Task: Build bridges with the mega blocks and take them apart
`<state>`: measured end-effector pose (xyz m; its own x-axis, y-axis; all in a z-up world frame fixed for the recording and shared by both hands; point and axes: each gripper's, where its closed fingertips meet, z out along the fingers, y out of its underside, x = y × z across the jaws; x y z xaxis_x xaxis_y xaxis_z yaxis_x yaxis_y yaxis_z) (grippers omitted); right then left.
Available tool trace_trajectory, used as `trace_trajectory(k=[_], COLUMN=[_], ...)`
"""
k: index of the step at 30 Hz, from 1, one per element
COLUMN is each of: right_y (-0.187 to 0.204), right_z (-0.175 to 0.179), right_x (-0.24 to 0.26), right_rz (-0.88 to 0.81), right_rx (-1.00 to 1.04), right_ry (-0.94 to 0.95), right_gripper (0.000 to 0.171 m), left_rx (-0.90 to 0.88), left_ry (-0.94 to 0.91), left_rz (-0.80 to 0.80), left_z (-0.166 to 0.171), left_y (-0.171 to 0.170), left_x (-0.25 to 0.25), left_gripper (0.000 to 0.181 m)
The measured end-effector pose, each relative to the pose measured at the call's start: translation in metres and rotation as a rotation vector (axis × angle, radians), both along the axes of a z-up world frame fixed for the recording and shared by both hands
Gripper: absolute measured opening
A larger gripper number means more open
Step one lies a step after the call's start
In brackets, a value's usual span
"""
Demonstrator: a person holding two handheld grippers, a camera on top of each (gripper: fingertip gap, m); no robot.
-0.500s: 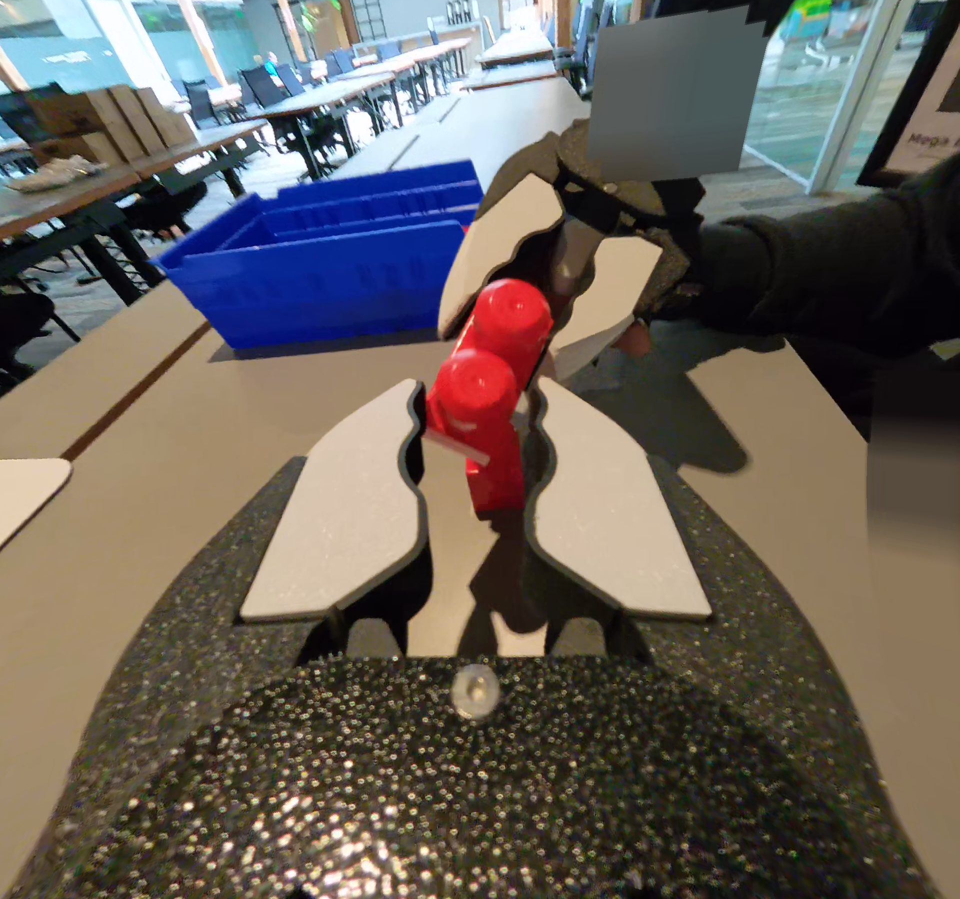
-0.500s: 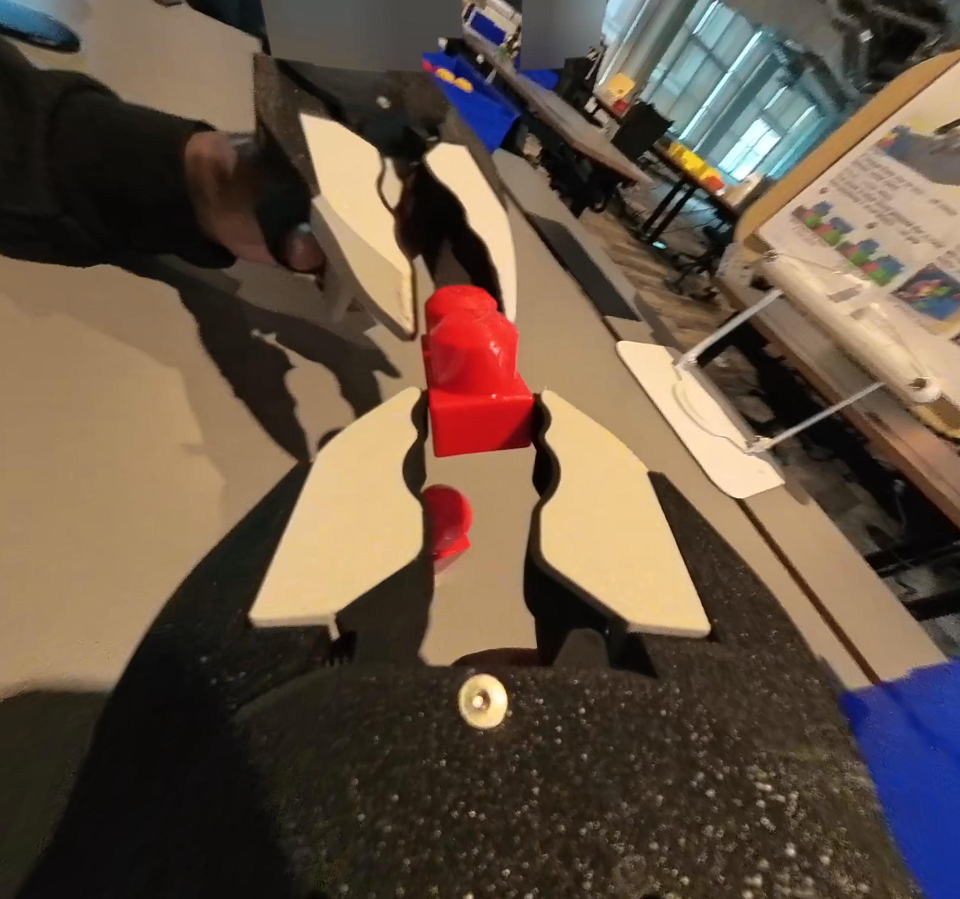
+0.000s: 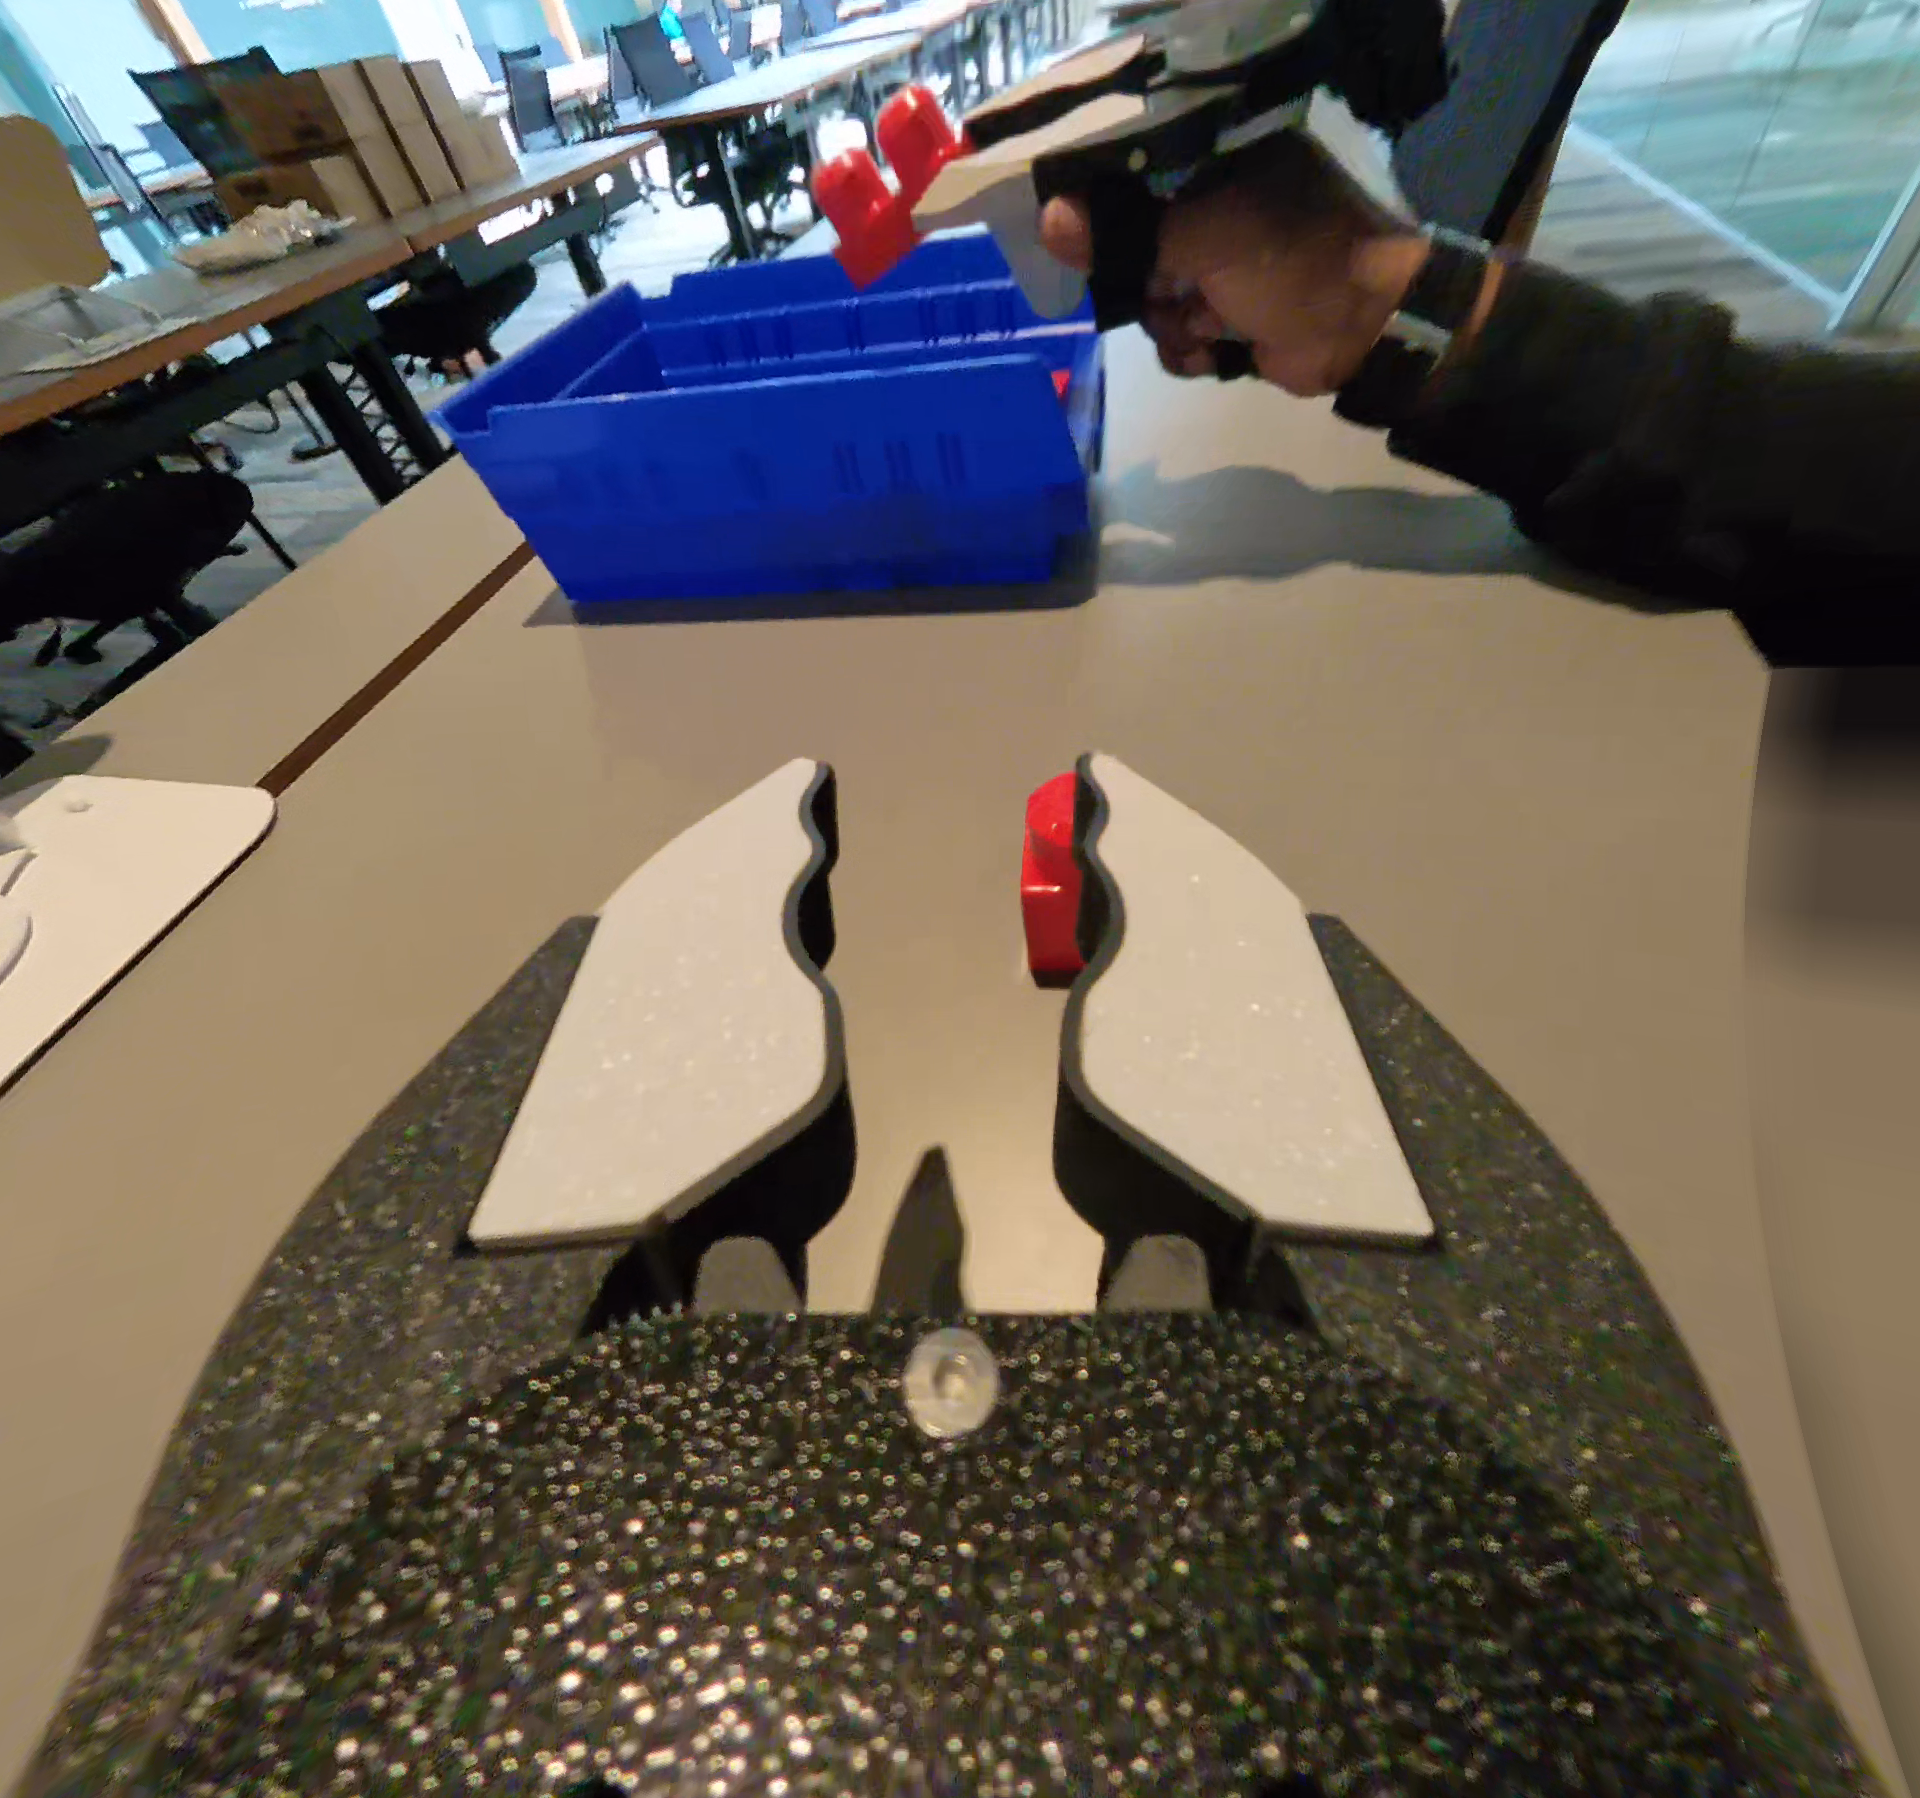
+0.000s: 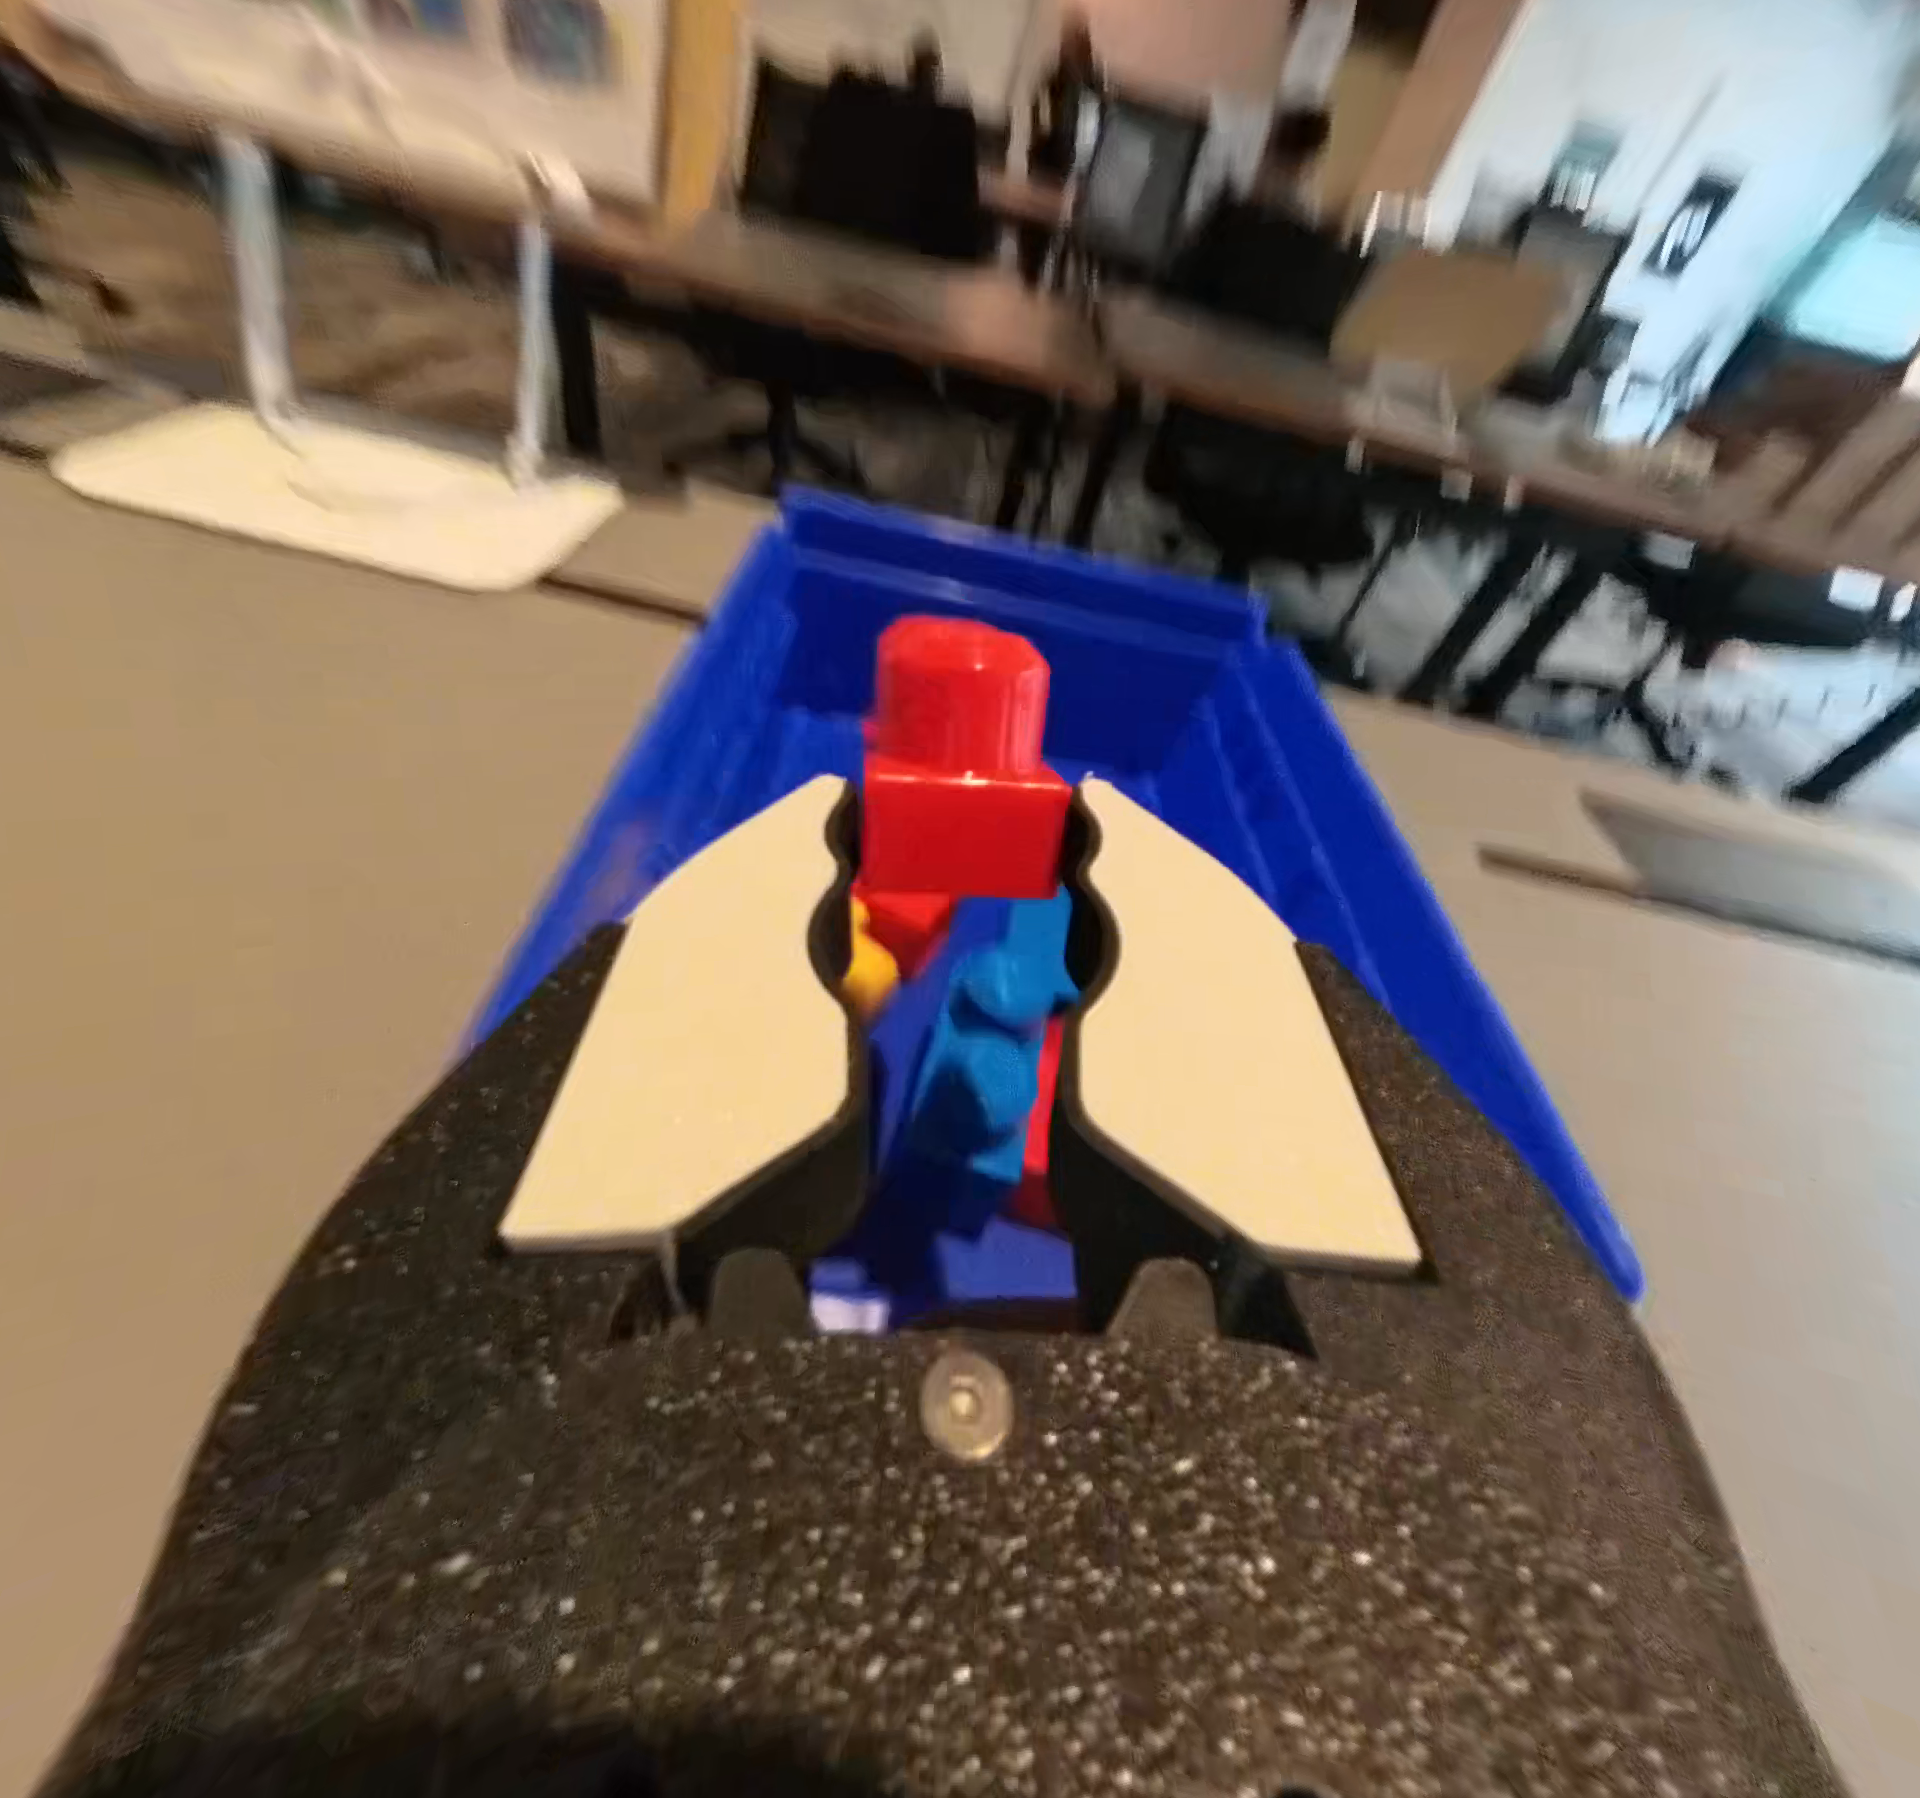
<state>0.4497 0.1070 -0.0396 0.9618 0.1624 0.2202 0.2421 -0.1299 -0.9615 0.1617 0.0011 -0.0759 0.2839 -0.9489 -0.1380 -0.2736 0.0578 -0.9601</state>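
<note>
My left gripper (image 3: 954, 777) is open and low over the grey table (image 3: 1351, 761). A small red block (image 3: 1049, 875) stands on the table against the inner side of its right finger, apart from the left finger. My right gripper (image 4: 964, 798) is shut on a red two-stud block (image 4: 961, 761) and holds it over the blue bin (image 4: 1351, 813). Blue blocks (image 4: 987, 1052) plus red and yellow blocks lie in the bin. The left wrist view shows the right gripper (image 3: 966, 159) with the red block (image 3: 878, 190) raised above the bin (image 3: 790, 460).
A white flat stand base lies on the table to the left (image 3: 104, 896) and shows beyond the bin (image 4: 332, 491). A person's hand and dark sleeve (image 3: 1558, 418) reach in from the right. A seam between tables runs at the left (image 3: 405, 678). The tips of one gripper are about 30 centimeters away from the tips of the other.
The right gripper has lifted the two-stud red block away and carried it over the blue bin. The left gripper has opened, and the small red block now stands beside its right finger.
</note>
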Motion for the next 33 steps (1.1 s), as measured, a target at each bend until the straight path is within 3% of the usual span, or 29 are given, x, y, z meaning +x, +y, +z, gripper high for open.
trace_trajectory(k=[3,10,15,20,24,27,29,33], right_y=[0.008,0.007,0.004,-0.006,-0.033,-0.086,-0.124,-0.128], right_z=[-0.041,-0.051,-0.042,-0.004,0.045,0.068,0.059,-0.003], right_x=[0.007,-0.007,-0.019,-0.032,-0.064,-0.118,-0.159,-0.219], right_rz=[-0.007,0.011,0.084,0.171,0.339,0.654,0.891,1.049], right_rx=[-0.210,-0.257,-0.225,-0.062,0.213,0.434,0.495,0.208], right_ry=[-0.012,-0.086,-0.005,0.118,0.096,-0.004,-0.104,-0.267], right_gripper=[0.037,0.039,0.055,0.066,0.059,0.047,0.033,0.041], left_rx=[0.004,-0.017,-0.026,-0.058,-0.114,-0.127,-0.120,-0.126], left_ry=[0.050,0.020,0.014,0.024,0.082,0.189,0.262,0.365], left_rz=[0.039,0.055,0.046,0.004,-0.041,-0.039,-0.043,-0.062], left_z=[-0.007,-0.005,-0.004,-0.010,-0.025,-0.045,-0.058,-0.079], left_y=[0.006,0.009,0.008,0.003,-0.003,-0.004,-0.006,-0.012], left_x=[-0.001,-0.005,-0.005,0.001,0.009,0.013,0.017,0.028], left_gripper=[0.042,0.042,0.043,0.050,0.064,0.071,0.072,0.070])
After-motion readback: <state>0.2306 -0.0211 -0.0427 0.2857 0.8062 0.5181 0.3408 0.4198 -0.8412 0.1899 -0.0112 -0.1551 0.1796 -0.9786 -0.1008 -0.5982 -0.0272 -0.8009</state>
